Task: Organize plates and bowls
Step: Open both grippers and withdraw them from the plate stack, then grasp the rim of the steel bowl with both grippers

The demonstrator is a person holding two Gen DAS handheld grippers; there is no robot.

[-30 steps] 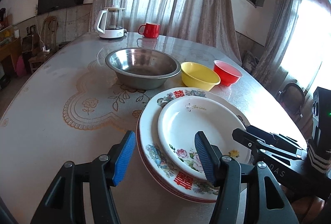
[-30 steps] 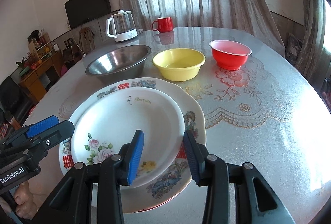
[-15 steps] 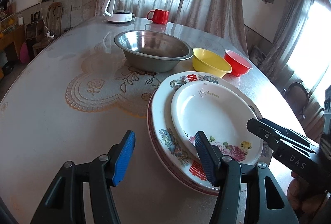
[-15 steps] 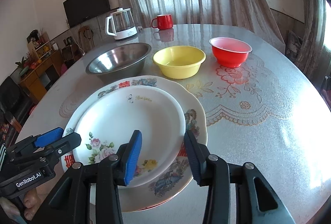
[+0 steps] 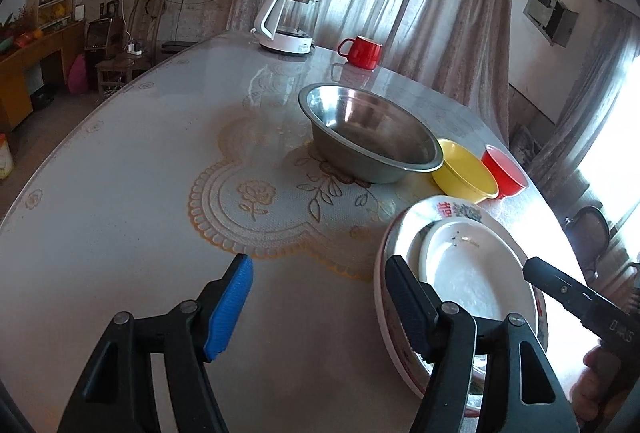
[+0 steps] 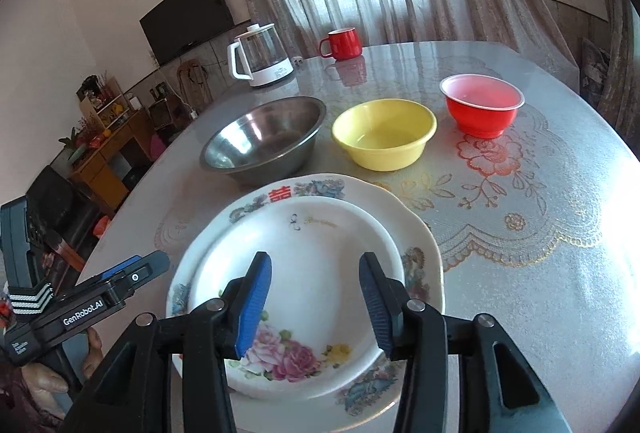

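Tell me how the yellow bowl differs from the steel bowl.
The yellow bowl is smaller and opaque plastic-looking; the steel bowl is wider, grey and shiny. The yellow bowl sits between the steel bowl and the red bowl. Both stand upright and look empty.

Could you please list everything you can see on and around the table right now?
small plate: one, white with pink flowers, stacked on the large plate
large plate: one, white with floral rim, near table edge
steel bowl: one, silver, behind the plates
yellow bowl: one, right of steel bowl
red bowl: one, right of yellow bowl
red mug: one, far side
kettle: one, white base, left of mug
table: one, grey, lace pattern
left gripper: black, blue pads, open, empty
right gripper: open above small plate
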